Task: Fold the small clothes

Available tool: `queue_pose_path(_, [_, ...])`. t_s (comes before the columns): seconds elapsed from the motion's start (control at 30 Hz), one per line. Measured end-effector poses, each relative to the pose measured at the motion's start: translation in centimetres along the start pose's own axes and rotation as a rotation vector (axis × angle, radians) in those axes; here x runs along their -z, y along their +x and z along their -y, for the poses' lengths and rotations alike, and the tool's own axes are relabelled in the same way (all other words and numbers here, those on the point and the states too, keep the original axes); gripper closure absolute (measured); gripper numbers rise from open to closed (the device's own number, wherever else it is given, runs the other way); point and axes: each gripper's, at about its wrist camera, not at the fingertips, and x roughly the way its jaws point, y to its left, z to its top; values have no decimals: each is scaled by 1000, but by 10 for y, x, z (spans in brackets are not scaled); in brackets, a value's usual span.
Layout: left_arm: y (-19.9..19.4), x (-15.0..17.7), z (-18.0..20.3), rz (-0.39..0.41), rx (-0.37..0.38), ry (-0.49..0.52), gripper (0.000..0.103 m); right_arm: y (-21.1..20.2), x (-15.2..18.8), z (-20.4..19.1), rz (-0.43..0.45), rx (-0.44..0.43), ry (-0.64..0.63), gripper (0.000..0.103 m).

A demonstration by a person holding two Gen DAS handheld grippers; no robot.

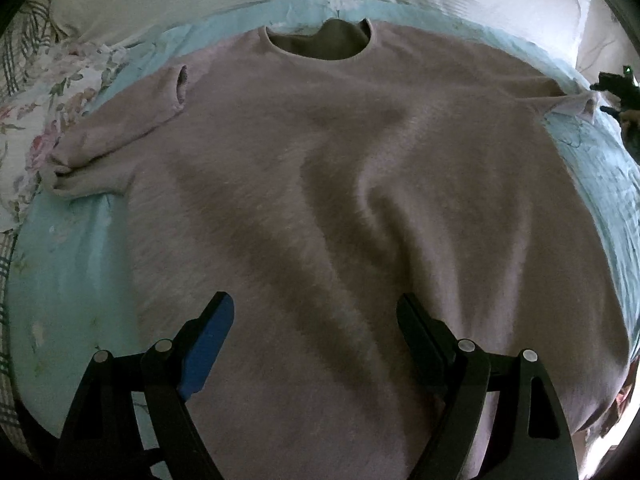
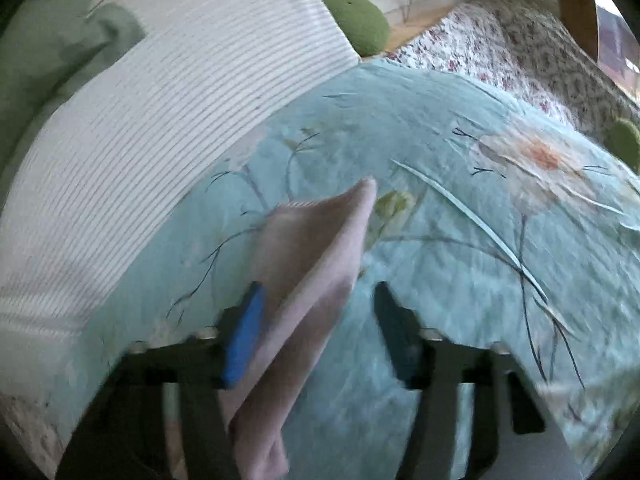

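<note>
While your left hand-held gripper (image 1: 316, 312) gapes over the fuzzy pink knit sweater (image 1: 320, 184), its sleeve (image 2: 316, 248) lies between your right hand-held gripper's (image 2: 320, 296) parted fingers.

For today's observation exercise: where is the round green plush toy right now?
Only the right wrist view shows the round green plush toy: top centre, beyond the far corner of the white striped pillow, left of the floral quilt, past the turquoise bedspread.

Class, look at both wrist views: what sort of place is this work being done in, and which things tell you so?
Most likely a bedroom, with the work done on a bed. The pink sweater lies on a teal floral quilt, beside a striped pillow, with a green plush toy behind.
</note>
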Motion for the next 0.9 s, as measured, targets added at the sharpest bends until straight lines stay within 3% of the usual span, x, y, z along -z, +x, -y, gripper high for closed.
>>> queue_pose_path(0.03, [0, 1, 1, -1, 9, -3, 19, 3, -1, 1, -4, 1, 2, 82])
queue_pose_path(0.17, [0, 1, 4, 9, 27, 0, 19, -2, 7, -16, 8, -48, -68, 96])
queue_pose_path(0.27, [-2, 2, 4, 20, 34, 2, 19, -17, 28, -44, -8, -138, -141, 96])
queue_pose_path(0.47, [-12, 9, -1, 58, 39, -9, 19, -43, 100, -127, -98, -410, -283, 96])
queue_pose_path(0.6, [-13, 8, -16, 79, 46, -56, 19, -48, 170, -195, -217, -610, -346, 96])
queue_pose_path(0.7, [-13, 8, -31, 90, 58, -101, 19, -52, 215, -239, -286, -717, -378, 96])
queue_pose_path(0.9, [-13, 7, -71, 102, 153, -227, 19, -50, 309, -316, -450, -893, -445, 96])
